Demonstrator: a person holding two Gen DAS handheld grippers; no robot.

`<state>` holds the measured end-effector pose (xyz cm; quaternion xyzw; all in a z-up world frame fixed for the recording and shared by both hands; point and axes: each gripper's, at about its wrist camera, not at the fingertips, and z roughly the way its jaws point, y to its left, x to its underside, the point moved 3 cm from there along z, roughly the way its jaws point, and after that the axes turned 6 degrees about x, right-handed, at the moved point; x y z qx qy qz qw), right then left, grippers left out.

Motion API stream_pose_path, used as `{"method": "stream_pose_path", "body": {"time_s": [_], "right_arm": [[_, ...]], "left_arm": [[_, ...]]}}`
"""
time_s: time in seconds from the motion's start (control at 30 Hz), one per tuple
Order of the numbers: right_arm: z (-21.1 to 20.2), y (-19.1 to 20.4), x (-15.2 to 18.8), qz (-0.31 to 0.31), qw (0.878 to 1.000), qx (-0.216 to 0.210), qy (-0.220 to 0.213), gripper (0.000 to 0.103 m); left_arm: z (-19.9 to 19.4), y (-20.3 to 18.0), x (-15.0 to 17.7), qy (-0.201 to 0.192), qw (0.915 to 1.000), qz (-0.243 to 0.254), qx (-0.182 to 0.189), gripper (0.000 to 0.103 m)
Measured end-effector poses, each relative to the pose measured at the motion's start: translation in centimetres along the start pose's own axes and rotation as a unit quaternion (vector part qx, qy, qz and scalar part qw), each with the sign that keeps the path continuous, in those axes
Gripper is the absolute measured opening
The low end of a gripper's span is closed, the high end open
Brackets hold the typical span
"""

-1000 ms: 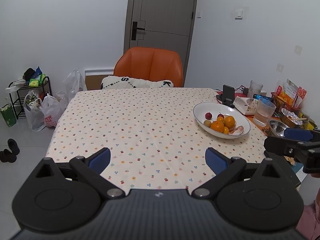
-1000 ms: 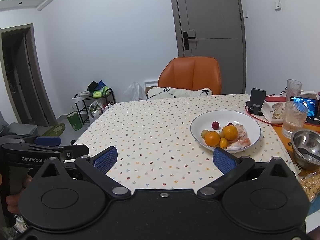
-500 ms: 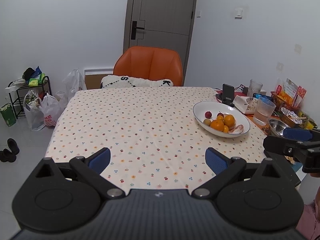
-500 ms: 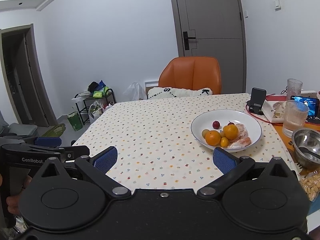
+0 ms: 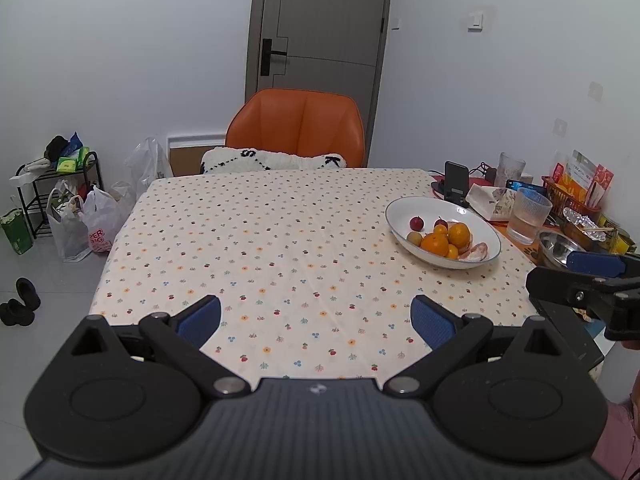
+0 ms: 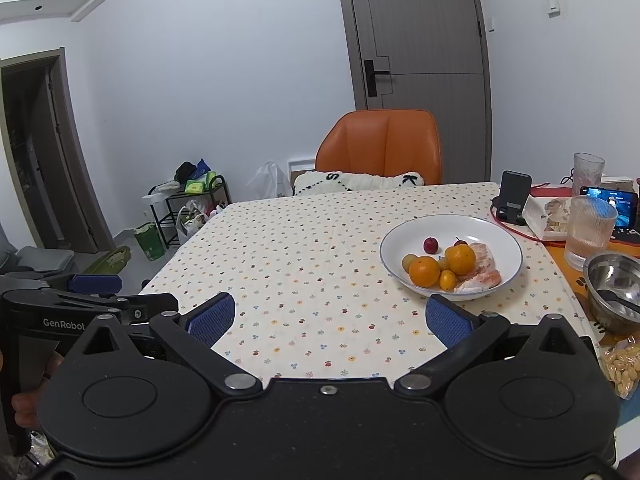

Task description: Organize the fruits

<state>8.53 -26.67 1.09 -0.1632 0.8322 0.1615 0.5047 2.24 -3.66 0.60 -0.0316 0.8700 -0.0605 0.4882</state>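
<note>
While the worktop [image 5: 280, 248] looks almost the same as before, the white bowl [image 6: 508, 276] sits slightly nearer; left tongs [image 5: 316, 316] and right tongs [image 6: 330, 314] stay spread, empty; 2 oranges [image 6: 424, 271] wait inside, untouched.

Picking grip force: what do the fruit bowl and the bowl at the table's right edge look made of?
White bowl: probably glazed ceramic, glossy white with a thin dark rim line. Metal bowl: looks like stainless steel, its mirror-like grey inside showing reflections.
</note>
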Motion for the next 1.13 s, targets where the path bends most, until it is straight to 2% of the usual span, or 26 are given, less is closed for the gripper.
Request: {"method": "stream_pose_path", "body": {"time_s": [0.57, 1.13], "right_arm": [[-0.07, 0.35, 0.02, -0.003, 1.000, -0.010, 0.003, 0.103], [0.39, 0.31, 0.17, -0.008, 1.000, -0.001, 0.011, 0.103]], "left_arm": [[0.03, 0.20, 0.09, 0.001, 1.0000, 0.001, -0.001, 0.100], [-0.06, -0.56, 0.15, 0.002, 0.9999, 0.011, 0.009, 0.100]]}}
